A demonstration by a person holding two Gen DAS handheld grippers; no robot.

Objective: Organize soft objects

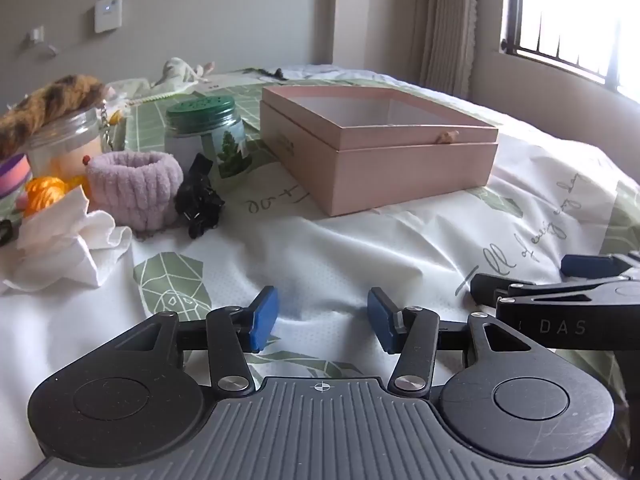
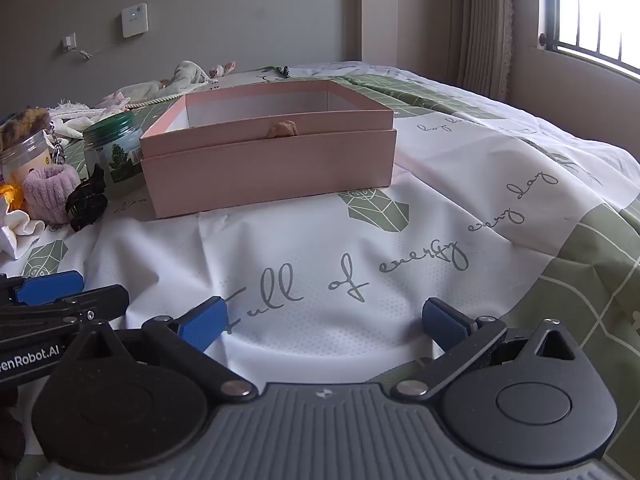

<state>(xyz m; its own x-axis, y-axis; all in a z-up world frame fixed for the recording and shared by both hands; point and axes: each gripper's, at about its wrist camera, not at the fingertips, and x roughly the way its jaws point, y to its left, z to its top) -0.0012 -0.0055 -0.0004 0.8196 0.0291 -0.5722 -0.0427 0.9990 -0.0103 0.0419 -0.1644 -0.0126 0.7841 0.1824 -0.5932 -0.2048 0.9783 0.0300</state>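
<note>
Two handheld grippers hover low over a bed dressed in a white and green bedspread (image 2: 360, 240) printed with grey script. The left gripper (image 1: 322, 318) holds its blue pads parted, with only fabric showing between them. The right gripper (image 2: 324, 322) stands wider still and is likewise empty. Each tool shows at the margin of the other's view, side by side near the bed's front edge.

A pink box (image 2: 268, 160) sits lidless toward the middle of the bed, its pale interior in view; from here nothing can be made out inside.

The soft things are gathered toward the bed's left edge, left of the box. A lilac fuzzy band (image 1: 136, 188) stands just beside a black hair clip (image 1: 200, 200). A crumpled white tissue (image 1: 68, 248) lies in front of the band, with an orange item (image 1: 44, 192) behind it. A brown furry toy (image 1: 48, 104) rests across a clear jar (image 1: 64, 140), and a green-lidded jar (image 1: 208, 132) stands between the band and the box. More pale cloth items (image 2: 180, 76) lie near the bed's far edge.
</note>
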